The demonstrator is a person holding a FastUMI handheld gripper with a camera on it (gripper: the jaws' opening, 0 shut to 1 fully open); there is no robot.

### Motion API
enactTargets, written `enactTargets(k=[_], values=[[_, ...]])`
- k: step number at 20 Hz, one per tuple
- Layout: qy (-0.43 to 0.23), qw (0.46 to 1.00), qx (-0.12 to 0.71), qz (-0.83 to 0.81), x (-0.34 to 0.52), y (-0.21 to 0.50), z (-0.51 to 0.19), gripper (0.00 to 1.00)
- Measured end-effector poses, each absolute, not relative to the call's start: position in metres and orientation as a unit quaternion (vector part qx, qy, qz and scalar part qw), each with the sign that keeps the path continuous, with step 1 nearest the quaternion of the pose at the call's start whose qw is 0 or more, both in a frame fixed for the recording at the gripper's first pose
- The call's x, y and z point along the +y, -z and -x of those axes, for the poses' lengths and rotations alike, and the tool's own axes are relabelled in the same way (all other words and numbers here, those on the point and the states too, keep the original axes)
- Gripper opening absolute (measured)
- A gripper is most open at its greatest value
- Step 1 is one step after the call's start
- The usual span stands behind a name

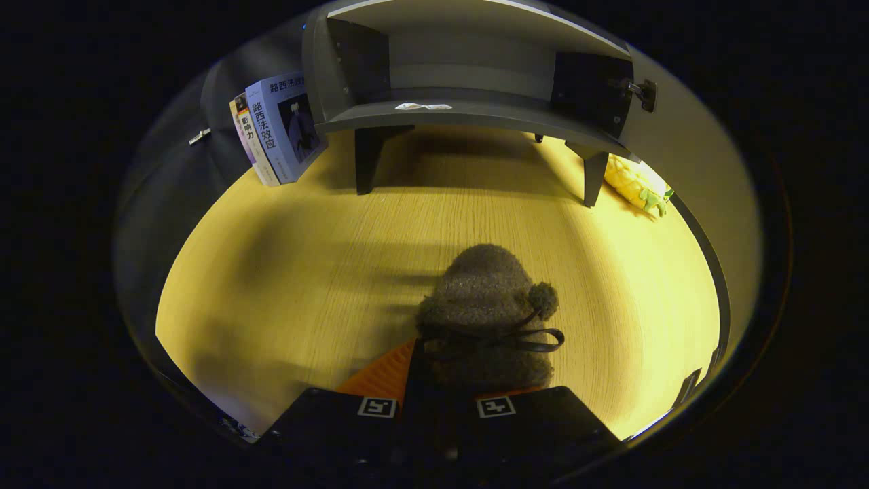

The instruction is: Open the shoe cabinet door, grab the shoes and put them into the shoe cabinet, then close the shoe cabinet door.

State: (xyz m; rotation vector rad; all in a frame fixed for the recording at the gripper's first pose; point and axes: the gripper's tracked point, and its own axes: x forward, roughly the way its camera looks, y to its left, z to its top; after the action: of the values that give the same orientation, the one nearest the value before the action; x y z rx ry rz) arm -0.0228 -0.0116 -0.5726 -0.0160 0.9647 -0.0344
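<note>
A person's handheld gripper (434, 390) carries a fuzzy brown slipper (485, 316) with a pompom and a dark ribbon bow, its two fingers clamped on the slipper's heel end so the toe points forward. The slipper hangs over a pale wooden tabletop (285, 285), well short of the dark grey shoe cabinet (468, 112), which stands on short legs. The cabinet's doors are swung open, showing a bare shelf with a small white sticker (422, 106). A few books (275, 129) lean just left of the cabinet; a yellow plush toy (638, 185) lies beside its right leg. To do this step well, raise the slipper above the cabinet's shelf edge, keep it level and centred between the open doors, and release only once the sole rests fully on the shelf.
</note>
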Motion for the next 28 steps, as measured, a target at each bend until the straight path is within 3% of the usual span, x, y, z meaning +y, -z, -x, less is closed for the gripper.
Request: enactTargets(k=[1, 4, 13, 28], values=[[0.018, 0.886, 0.464, 0.007, -0.012, 0.572, 0.021, 0.28], [0.021, 0.887, 0.462, 0.003, -0.021, 0.578, 0.014, 0.05], [0.029, 0.884, 0.467, 0.0, -0.028, 0.543, 0.024, 0.05], [0.048, 0.956, 0.288, 0.023, -0.031, 0.284, -0.022, 0.05]])
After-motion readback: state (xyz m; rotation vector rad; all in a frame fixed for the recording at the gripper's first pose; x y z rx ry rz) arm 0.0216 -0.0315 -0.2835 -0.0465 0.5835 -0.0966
